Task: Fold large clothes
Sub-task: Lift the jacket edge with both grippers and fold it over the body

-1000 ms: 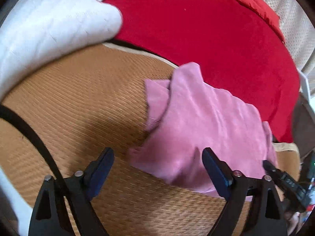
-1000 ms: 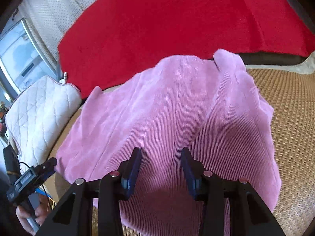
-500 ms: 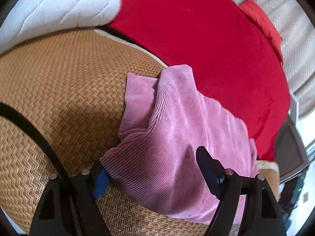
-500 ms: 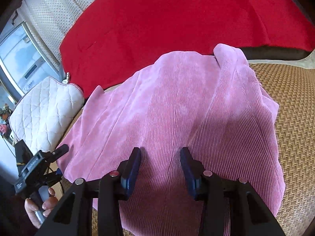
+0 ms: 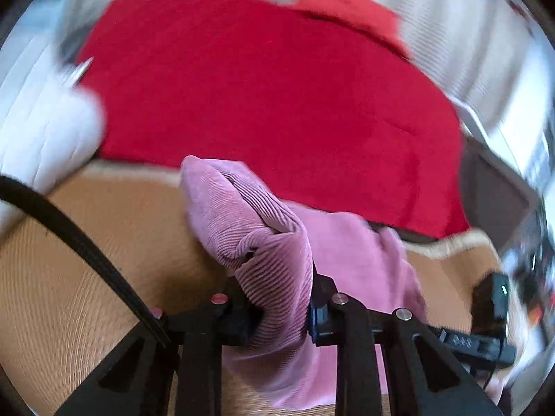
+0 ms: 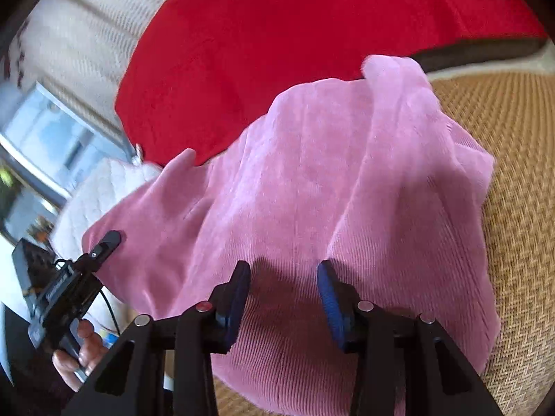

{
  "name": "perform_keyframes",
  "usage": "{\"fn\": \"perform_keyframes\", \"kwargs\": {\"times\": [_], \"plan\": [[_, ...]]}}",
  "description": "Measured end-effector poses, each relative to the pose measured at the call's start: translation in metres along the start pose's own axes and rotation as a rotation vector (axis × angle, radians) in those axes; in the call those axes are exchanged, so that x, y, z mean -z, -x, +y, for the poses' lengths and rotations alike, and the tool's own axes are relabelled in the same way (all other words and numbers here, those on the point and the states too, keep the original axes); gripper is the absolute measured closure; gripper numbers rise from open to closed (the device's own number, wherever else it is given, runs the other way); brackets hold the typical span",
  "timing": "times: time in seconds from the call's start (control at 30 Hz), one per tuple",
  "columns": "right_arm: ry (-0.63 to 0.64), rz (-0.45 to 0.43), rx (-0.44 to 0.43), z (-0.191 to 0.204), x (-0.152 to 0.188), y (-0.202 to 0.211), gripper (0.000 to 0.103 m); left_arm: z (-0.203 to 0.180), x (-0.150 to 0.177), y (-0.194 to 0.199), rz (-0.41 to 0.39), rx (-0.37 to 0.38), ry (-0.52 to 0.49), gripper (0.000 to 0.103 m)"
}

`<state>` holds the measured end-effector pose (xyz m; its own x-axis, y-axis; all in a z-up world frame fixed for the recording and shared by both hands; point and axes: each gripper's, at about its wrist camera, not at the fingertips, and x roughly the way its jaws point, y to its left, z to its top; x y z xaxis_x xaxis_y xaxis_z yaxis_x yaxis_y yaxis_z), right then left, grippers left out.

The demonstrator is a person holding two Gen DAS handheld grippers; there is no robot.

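Observation:
A pink corduroy garment (image 6: 312, 180) lies on a woven brown mat (image 6: 513, 138). In the left wrist view my left gripper (image 5: 277, 312) is shut on a bunched fold of the garment (image 5: 270, 263) and holds it lifted off the mat (image 5: 90, 277). In the right wrist view my right gripper (image 6: 282, 298) is open, its fingers resting over the near part of the garment. The left gripper also shows in the right wrist view (image 6: 104, 242) at the garment's left edge, and the right gripper's body shows at the right of the left wrist view.
A red blanket (image 5: 277, 97) lies beyond the mat, also in the right wrist view (image 6: 312, 17). A white quilted cushion (image 5: 41, 128) sits at the left. A window (image 6: 41, 138) is at the far left.
My left gripper has closed on the garment's edge and lifted it, bunching the cloth. The right gripper has stayed open over the garment.

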<state>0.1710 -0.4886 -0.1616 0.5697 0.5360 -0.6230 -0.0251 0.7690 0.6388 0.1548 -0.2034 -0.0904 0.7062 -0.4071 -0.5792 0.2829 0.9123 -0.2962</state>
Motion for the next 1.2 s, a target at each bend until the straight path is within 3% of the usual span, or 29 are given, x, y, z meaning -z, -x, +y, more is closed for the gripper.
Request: {"fn": "perform_keyframes", "kwargs": {"times": [0.17,0.27,0.33,0.43,0.5,0.6,0.87,0.97,1.03,1.07,1.1,1.13,1.2], "plan": [[-0.139,-0.133,-0.065,-0.034,-0.014,0.046,0.058,-0.118,-0.003,-0.019,0.058,0.099,-0.294,0.082],[-0.252,-0.236,-0.089,-0.067,-0.023,0.080,0.058,-0.182,0.041,-0.054,0.156,0.143,-0.472,0.083],[-0.306,-0.268,-0.092,-0.086,-0.026,0.095,0.058,-0.191,0.070,-0.083,0.228,0.112,-0.497,0.084],[-0.371,-0.227,-0.158,-0.101,-0.030,0.094,0.053,-0.178,0.090,-0.083,0.182,0.138,-0.495,0.084],[-0.373,-0.184,-0.200,-0.099,-0.033,0.085,0.035,-0.166,0.081,-0.077,0.182,0.191,-0.446,0.084],[-0.310,-0.127,-0.249,-0.080,-0.039,0.061,0.028,-0.149,0.075,-0.070,0.173,0.269,-0.383,0.084],[-0.217,0.003,-0.227,-0.044,-0.049,0.001,0.023,-0.116,0.079,-0.058,0.139,0.381,-0.346,0.083],[-0.163,0.042,-0.212,-0.030,-0.045,-0.017,0.023,-0.097,0.071,-0.041,0.153,0.467,-0.322,0.077],[-0.128,0.048,-0.187,-0.023,-0.043,-0.023,0.030,-0.061,0.056,-0.014,0.143,0.561,-0.265,0.068],[-0.107,0.048,-0.173,-0.020,-0.041,-0.024,0.043,-0.046,0.052,-0.002,0.125,0.589,-0.231,0.066],[-0.083,0.046,-0.158,-0.015,-0.041,-0.025,0.061,-0.029,0.046,0.013,0.094,0.588,-0.188,0.058],[-0.061,0.041,-0.135,-0.011,-0.041,-0.025,0.066,-0.013,0.037,0.014,0.069,0.557,-0.149,0.046],[-0.033,0.026,-0.105,-0.006,-0.040,-0.022,0.071,0.026,0.025,0.000,0.083,0.467,-0.028,0.044]]}}
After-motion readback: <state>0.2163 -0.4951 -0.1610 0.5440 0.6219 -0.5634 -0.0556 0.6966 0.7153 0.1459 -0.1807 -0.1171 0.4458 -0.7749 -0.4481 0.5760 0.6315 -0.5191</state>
